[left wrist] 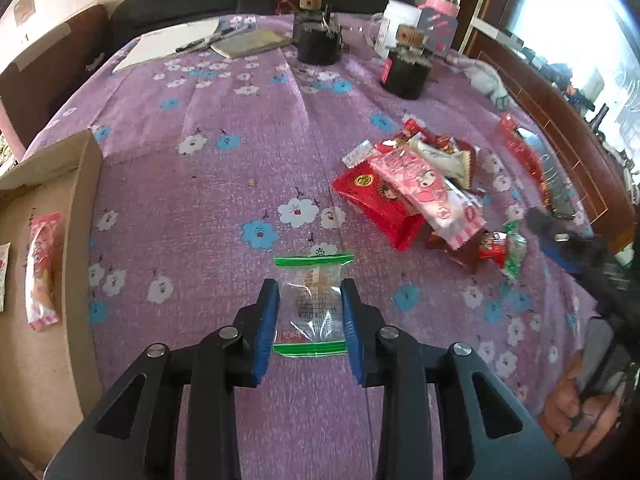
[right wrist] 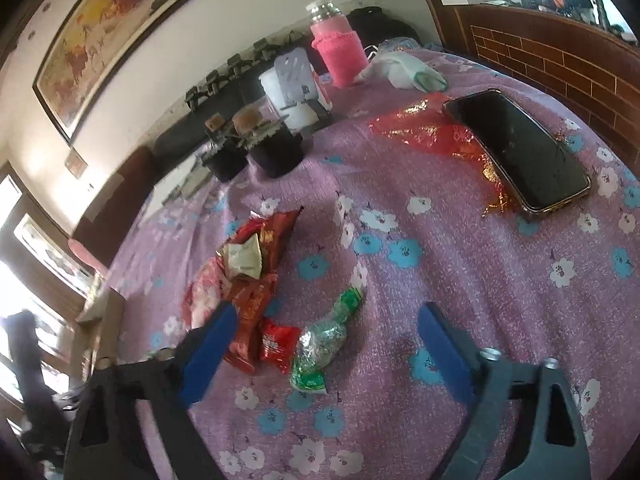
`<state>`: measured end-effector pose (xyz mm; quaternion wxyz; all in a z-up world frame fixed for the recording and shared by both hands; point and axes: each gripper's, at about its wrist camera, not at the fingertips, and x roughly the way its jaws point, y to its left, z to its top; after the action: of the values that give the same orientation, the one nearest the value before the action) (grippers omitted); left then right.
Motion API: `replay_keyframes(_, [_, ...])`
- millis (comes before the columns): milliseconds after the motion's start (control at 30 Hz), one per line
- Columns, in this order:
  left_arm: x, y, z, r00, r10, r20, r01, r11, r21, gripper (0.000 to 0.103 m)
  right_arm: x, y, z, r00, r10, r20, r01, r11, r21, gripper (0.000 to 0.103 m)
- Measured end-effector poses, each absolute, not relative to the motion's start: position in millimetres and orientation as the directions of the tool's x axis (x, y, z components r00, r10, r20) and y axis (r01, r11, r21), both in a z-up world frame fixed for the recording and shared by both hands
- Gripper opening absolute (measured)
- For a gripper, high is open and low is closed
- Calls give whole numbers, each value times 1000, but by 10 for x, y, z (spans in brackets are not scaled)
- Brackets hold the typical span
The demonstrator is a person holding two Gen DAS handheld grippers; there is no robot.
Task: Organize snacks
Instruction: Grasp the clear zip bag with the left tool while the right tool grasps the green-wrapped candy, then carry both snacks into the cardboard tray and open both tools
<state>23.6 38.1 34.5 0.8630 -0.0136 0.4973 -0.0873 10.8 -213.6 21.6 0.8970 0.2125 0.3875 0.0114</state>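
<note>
Shallow brown cardboard box [left wrist: 52,240] at table's left edge. Left gripper [left wrist: 310,292] pinched on clear zip bag w/ green strips [left wrist: 312,300] – bare purple floral cloth [left wrist: 224,184] ahead. Snack pile [left wrist: 412,196] further right. Right gripper [right wrist: 328,328] wide open, empty – green foil snack [right wrist: 324,340] between the jaws.

Both wrist views downward, shared snack pile [left wrist: 412,188]

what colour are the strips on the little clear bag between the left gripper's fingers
Green, one strip along each end of the clear bag. It shows best in the left wrist view.
</note>
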Motion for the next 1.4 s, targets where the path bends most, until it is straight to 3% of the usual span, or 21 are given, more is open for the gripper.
replay_keyframes(67, [181,386,397,500,-175,-848,144,983,-118,28,145,-2084,162,678,166,-716,150,922,356,60])
replay_keyframes(167, [102,395,454,514,-186,-837,153,980,-124,28,163,-1964,137,666,87,-741,154,956,250,48])
replay_keyframes(267, [-12,422,507,526,-208,-825,158,977,-146,28,151,-1883,125,661,37,-750,155,971,184,25])
replay_keyframes(600, [-446,883,761,595,-256,-762,107,965,-241,28,-75,-2020,352,758,7,-652,189,955,231,24])
replay_keyframes(767, [-674,1328,835,632,-222,-743,40,966,-255,28,-156,-1962,478,771,36,-635,165,953,254,24])
replay_keyframes(1133, [-1147,2590,730,666,-85,-741,-224,925,-308,29,-335,-1002,847,734,247,-633,-89,959,270,24])
replay_keyframes(1400, [-962,2944,602,627,-22,-779,-281,926,-252,29,-283,358,961,596,458,-660,-376,885,274,24])
